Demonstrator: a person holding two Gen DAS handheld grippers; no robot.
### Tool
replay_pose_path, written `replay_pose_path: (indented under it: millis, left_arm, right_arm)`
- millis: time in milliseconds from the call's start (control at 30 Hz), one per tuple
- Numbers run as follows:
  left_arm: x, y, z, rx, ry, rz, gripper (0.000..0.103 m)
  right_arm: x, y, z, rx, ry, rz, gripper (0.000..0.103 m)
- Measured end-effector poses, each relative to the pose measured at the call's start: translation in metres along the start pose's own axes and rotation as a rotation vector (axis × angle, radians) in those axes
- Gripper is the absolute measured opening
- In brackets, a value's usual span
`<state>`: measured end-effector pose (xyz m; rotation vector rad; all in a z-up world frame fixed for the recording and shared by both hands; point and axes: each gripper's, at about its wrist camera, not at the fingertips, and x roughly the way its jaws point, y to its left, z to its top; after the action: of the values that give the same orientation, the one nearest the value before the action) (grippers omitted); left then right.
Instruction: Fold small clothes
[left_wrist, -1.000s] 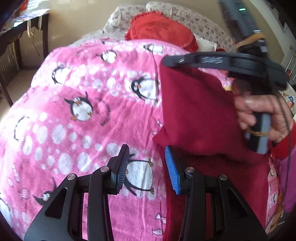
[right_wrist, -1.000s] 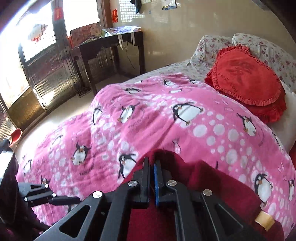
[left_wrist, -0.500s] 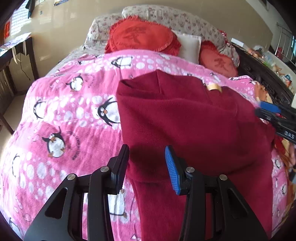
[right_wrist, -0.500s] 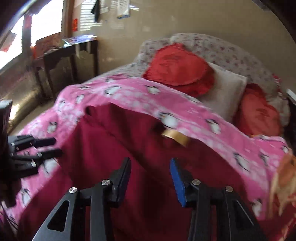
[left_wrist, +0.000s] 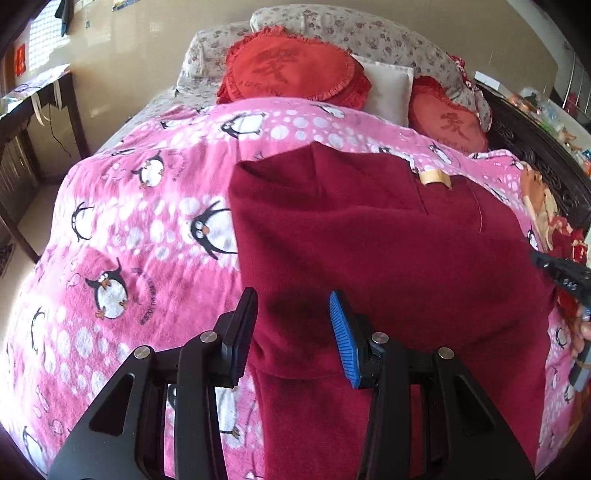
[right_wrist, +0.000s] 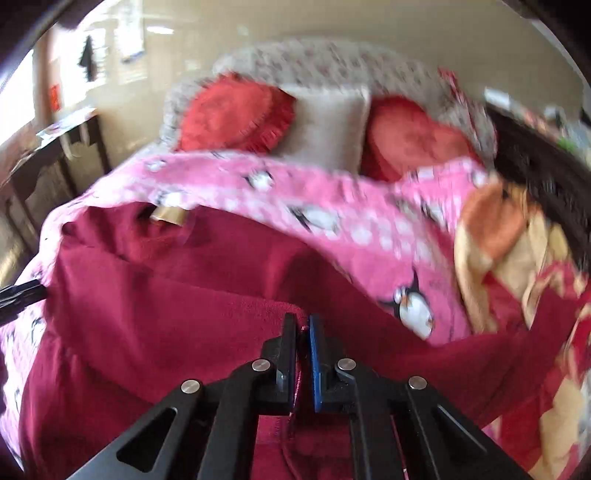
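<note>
A dark red garment lies spread on the pink penguin blanket, with a tan label near its far edge. My left gripper hangs open just above the garment's near left part, its pads not pressing on the cloth. In the right wrist view the same garment fills the lower left, and its label shows at the far edge. My right gripper is shut on a raised fold at the garment's right side, a sliver of red cloth showing between the pads. This view is blurred.
Red heart cushions and a white pillow sit at the head of the bed. A dark desk stands at the left and dark carved wood at the right. An orange and cream cloth lies to the right of the garment.
The right gripper let go of the garment it had carried over, opened, swung to the right and shut again on the garment's right side. The left gripper shifted toward the garment, still open.
</note>
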<state>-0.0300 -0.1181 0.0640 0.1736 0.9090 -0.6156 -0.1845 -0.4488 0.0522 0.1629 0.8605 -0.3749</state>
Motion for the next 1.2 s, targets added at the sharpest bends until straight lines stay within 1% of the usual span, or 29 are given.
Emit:
replay_pose_path:
  millis: [33,100,133,167,200,233,300,333,400,500,567,667,700,800,867,967,1033,1100,1133,1167,1200]
  left_arm:
    - [0.0,-0.003,0.001,-0.004,0.013,-0.013,0.04]
    - [-0.007,-0.007,0.002,-0.003,0.006,-0.049,0.04]
    - [-0.011,-0.011,0.002,0.008,-0.002,-0.055,0.04]
    - [-0.014,-0.016,0.003,0.024,-0.004,-0.057,0.04]
    - [-0.016,-0.02,0.004,0.038,-0.004,-0.062,0.04]
    - [-0.017,-0.024,0.004,0.05,-0.006,-0.07,0.04]
    - [-0.019,-0.033,0.004,0.07,-0.011,-0.08,0.04]
    - [-0.019,-0.037,0.004,0.078,-0.011,-0.083,0.04]
    - [-0.015,-0.048,0.005,0.091,-0.007,-0.098,0.04]
    - [-0.004,-0.063,0.005,0.11,0.014,-0.108,0.04]
    - [0.004,-0.07,0.004,0.117,0.041,-0.107,0.04]
    - [0.011,-0.075,0.001,0.114,0.063,-0.116,0.04]
    - [0.013,-0.076,0.0,0.116,0.068,-0.115,0.04]
    - [0.016,-0.076,-0.002,0.12,0.075,-0.105,0.04]
    - [0.019,-0.074,-0.003,0.116,0.081,-0.099,0.04]
    - [0.021,-0.069,-0.003,0.099,0.084,-0.094,0.04]
    - [0.022,-0.066,-0.004,0.089,0.085,-0.091,0.04]
    - [0.021,-0.064,-0.006,0.081,0.09,-0.091,0.04]
    - [0.021,-0.062,-0.007,0.078,0.09,-0.092,0.04]
    - [0.019,-0.06,-0.008,0.076,0.089,-0.093,0.04]
    - [0.017,-0.058,-0.008,0.075,0.087,-0.092,0.04]
  right_arm:
    - [0.012,-0.002,-0.004,0.004,0.033,0.008,0.006]
    - [0.007,0.001,-0.005,-0.002,0.009,-0.005,0.018]
    - [-0.003,-0.002,-0.006,0.003,0.005,-0.014,0.034]
    - [-0.014,-0.008,-0.008,0.018,-0.013,-0.018,0.047]
    - [-0.025,-0.017,-0.012,0.039,-0.042,-0.036,0.05]
    - [-0.037,-0.03,-0.015,0.066,-0.071,-0.084,0.053]
    - [-0.044,-0.053,-0.02,0.106,-0.061,-0.158,0.053]
    - [-0.042,-0.074,-0.022,0.148,-0.03,-0.196,0.053]
    - [-0.038,-0.105,-0.025,0.234,0.011,-0.243,0.053]
    - [-0.033,-0.153,-0.033,0.384,0.043,-0.269,0.053]
    - [-0.03,-0.174,-0.034,0.447,0.039,-0.31,0.053]
    - [-0.025,-0.206,-0.035,0.558,0.026,-0.311,0.053]
    - [-0.025,-0.214,-0.037,0.575,0.026,-0.308,0.052]
    - [-0.018,-0.231,-0.031,0.605,0.032,-0.314,0.05]
    - [-0.006,-0.24,-0.024,0.61,0.072,-0.359,0.05]
    - [0.009,-0.249,-0.022,0.626,0.098,-0.348,0.05]
    - [0.018,-0.249,-0.02,0.598,0.122,-0.366,0.05]
    - [0.027,-0.246,-0.019,0.542,0.161,-0.396,0.041]
    - [0.029,-0.245,-0.019,0.525,0.172,-0.414,0.028]
    - [0.027,-0.245,-0.021,0.523,0.173,-0.416,0.019]
    - [0.022,-0.246,-0.022,0.539,0.154,-0.399,0.014]
